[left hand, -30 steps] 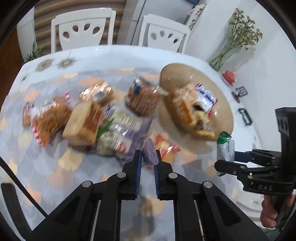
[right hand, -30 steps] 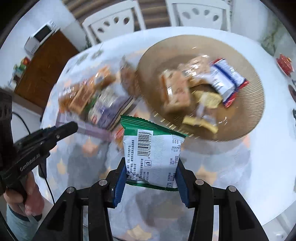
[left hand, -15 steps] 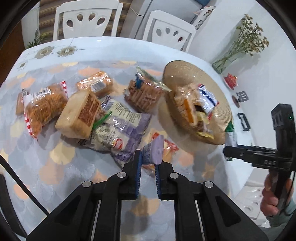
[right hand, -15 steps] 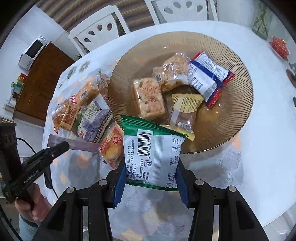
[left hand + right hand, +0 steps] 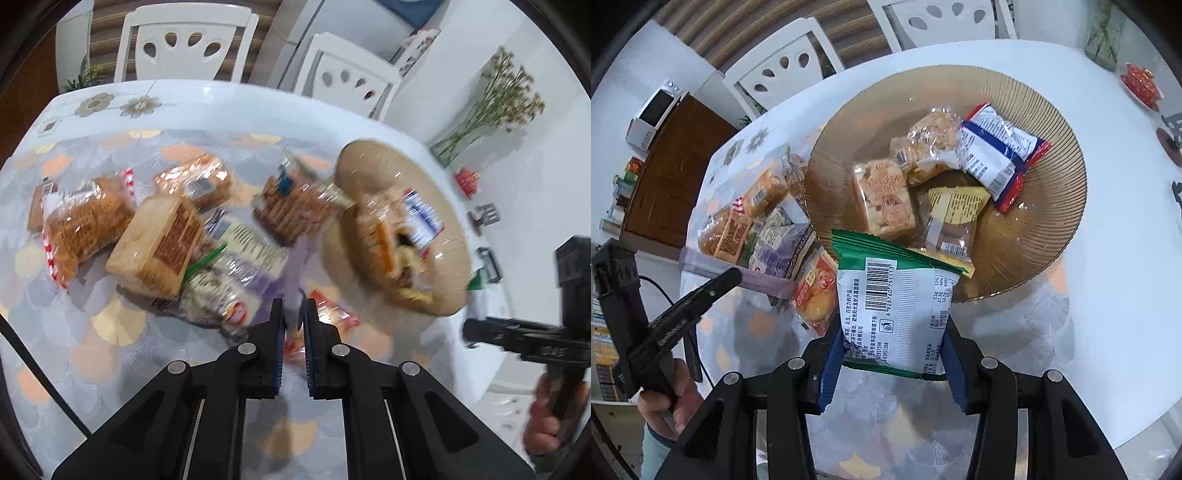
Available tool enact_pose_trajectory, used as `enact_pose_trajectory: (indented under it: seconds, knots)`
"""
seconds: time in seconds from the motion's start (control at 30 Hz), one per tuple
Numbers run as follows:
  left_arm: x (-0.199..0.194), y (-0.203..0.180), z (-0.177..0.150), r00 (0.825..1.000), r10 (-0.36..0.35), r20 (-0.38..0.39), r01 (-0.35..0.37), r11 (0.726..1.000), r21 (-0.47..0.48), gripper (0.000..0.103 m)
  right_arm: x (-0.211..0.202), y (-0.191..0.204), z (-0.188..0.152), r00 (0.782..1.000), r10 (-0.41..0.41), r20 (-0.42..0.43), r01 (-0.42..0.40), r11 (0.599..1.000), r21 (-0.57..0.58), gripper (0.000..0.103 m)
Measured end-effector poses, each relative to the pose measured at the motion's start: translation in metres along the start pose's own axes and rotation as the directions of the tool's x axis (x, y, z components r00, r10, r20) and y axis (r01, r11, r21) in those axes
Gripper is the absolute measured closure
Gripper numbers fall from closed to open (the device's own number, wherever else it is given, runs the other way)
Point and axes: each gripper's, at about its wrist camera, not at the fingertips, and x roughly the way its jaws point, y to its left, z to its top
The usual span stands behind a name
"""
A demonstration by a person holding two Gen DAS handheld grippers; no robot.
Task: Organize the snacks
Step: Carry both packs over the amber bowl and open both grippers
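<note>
Right gripper (image 5: pixel 892 354): it had the green-and-white snack packet (image 5: pixel 897 314) pinched across its lower half between the blue pads, hanging just short of the near rim of the brown ribbed plate (image 5: pixel 1067 206).
Left gripper (image 5: pixel 293 325): it was clamped on the edge of a thin purple wrapper (image 5: pixel 753 282), over the loose pile on the table (image 5: pixel 74 332); in its own blurred view the strip barely showed between the jaws.
Plate contents: several packets already lay inside, a blue-and-white one (image 5: pixel 993 155) among them.
Pile: bread-like packs and a red-orange packet (image 5: pixel 814 291) were waiting beside the plate.
Handling, green packet: it looked light and puffy, the foil slick and crinkly, the contents probably crushable, so a soft squeeze on the flat faces would suit.
Handling, purple wrapper: limp and thin, best taken by its sealed edge.
Risk: slick film could slide out if tilted.
</note>
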Motion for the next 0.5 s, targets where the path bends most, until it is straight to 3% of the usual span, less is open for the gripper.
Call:
enact_pose_trajectory:
  seconds: [0.23, 0.4, 0.5]
  knots:
    - [-0.028, -0.032, 0.033, 0.993, -0.091, 0.078, 0.088, 0.995, 0.036, 0.097, -0.028, -0.003, 0.017, 0.996, -0.004, 0.089, 0.002, 1.0, 0.014, 0.056]
    - [-0.025, -0.066, 0.054, 0.987, -0.144, 0.068, 0.136, 0.985, 0.108, 0.097, -0.048, -0.015, 0.037, 0.984, -0.044, 0.173, 0.034, 0.998, 0.06, 0.056]
    - [-0.014, -0.092, 0.067, 0.992, -0.122, 0.028, 0.116, 0.98, 0.164, 0.097, -0.054, -0.023, 0.052, 0.974, -0.085, 0.212, 0.068, 0.994, 0.087, 0.056]
